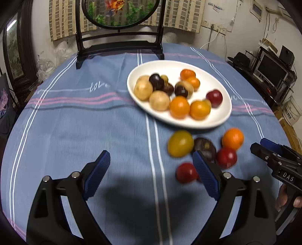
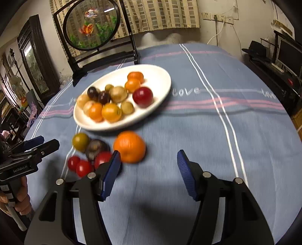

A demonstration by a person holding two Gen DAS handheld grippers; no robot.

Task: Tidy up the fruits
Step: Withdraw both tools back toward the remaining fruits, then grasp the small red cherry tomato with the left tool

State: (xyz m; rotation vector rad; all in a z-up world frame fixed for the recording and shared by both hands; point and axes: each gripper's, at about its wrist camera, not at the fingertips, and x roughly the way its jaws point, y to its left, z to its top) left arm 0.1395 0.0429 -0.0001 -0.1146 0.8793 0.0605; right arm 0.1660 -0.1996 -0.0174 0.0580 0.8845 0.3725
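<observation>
Blue cloth (image 2: 207,132) ahead: plate (image 1: 222,116) mostly loaded, but an orange (image 2: 129,146) and smaller fruits (image 2: 83,166) wait beside it. Your left gripper (image 1: 151,169) and right gripper (image 2: 149,169) gape wide, empty.

Pretty clearly somebody's lived-in home: the surface wears a blue striped "love" cloth (image 2: 188,132), a round goldfish screen (image 2: 92,24) stands far ahead of the tool, and a monitor (image 1: 271,70) plus wall sockets (image 2: 217,17) sit off right.
</observation>
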